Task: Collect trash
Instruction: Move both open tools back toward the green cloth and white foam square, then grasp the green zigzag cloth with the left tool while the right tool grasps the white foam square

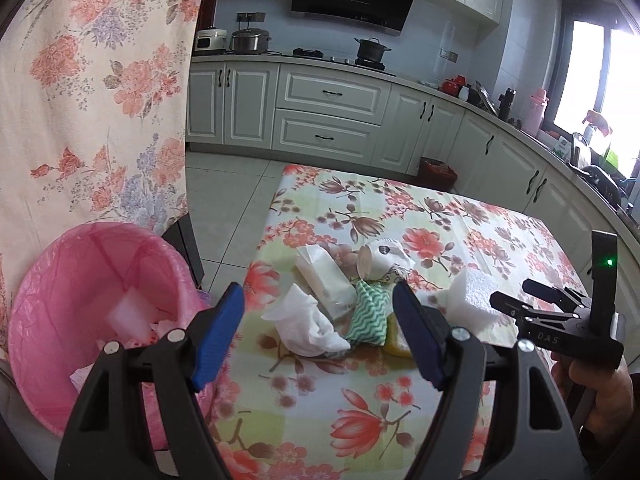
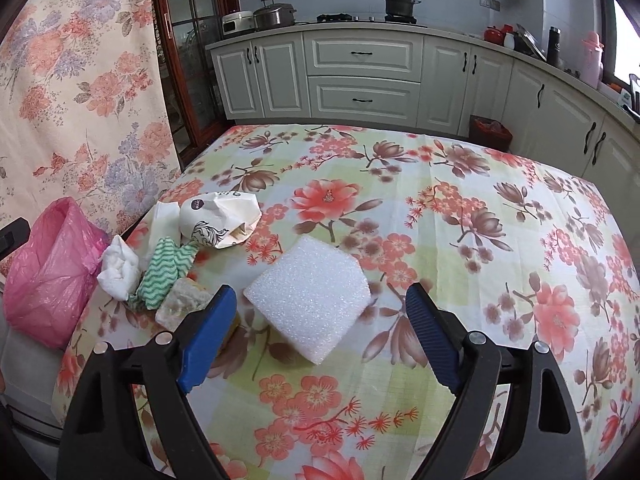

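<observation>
So on the far left there's the bin with a pink bag (image 1: 80, 304) beside the table's left edge, and it's already got some white scraps in it, so I'd say the job is started but nowhere near done. Moving right, the pile still on the table: a crumpled white tissue (image 1: 308, 326), a tissue pack (image 1: 324, 280), a green zigzag cloth (image 1: 370, 314), a squashed paper cup (image 2: 218, 220), and further right a white foam block (image 2: 310, 300). The left gripper (image 1: 320, 334) hangs spread and empty over the tissue end, the right gripper (image 2: 322, 338) is spread wide around the foam, not pinching it. Everything sits on a floral tablecloth (image 2: 460, 240) in a kitchen with white cabinets (image 2: 364, 76) at the far side.
</observation>
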`<state>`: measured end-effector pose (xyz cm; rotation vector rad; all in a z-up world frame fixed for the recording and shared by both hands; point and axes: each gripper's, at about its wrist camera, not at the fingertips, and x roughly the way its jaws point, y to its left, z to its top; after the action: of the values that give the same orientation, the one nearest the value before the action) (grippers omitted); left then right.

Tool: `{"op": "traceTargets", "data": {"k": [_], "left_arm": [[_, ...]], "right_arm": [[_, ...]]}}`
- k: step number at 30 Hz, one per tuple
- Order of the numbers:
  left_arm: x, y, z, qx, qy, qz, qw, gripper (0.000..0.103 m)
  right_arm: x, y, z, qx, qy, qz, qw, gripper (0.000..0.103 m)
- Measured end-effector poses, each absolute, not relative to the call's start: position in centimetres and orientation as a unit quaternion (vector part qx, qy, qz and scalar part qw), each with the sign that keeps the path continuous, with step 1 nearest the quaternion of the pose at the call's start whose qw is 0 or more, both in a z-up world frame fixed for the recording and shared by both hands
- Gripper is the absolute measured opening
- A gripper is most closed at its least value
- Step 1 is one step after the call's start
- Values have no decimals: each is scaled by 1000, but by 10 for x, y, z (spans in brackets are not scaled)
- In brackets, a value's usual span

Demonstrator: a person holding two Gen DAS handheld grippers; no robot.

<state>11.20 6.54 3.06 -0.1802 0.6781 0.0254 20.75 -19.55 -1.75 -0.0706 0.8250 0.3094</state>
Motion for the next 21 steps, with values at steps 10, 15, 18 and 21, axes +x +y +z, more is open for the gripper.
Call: {"op": "traceTargets", "data": {"k": [10,15,18,21], "left_arm": [[133,42,12,-84,354,-14,931,69],[137,38,11,-84,356,-17,930,69],[139,36,9,-83,358,-20,930,69],[142,36,5,-83,363,-22,928,69]], "right_arm": [[219,-190,-30,-33,416,147,897,81],[225,-182,-32,-31,420,137,897,82],[231,-179,-33,-30,423,125,897,81],[235,-175,-38,-36,428,123,895,81]]}}
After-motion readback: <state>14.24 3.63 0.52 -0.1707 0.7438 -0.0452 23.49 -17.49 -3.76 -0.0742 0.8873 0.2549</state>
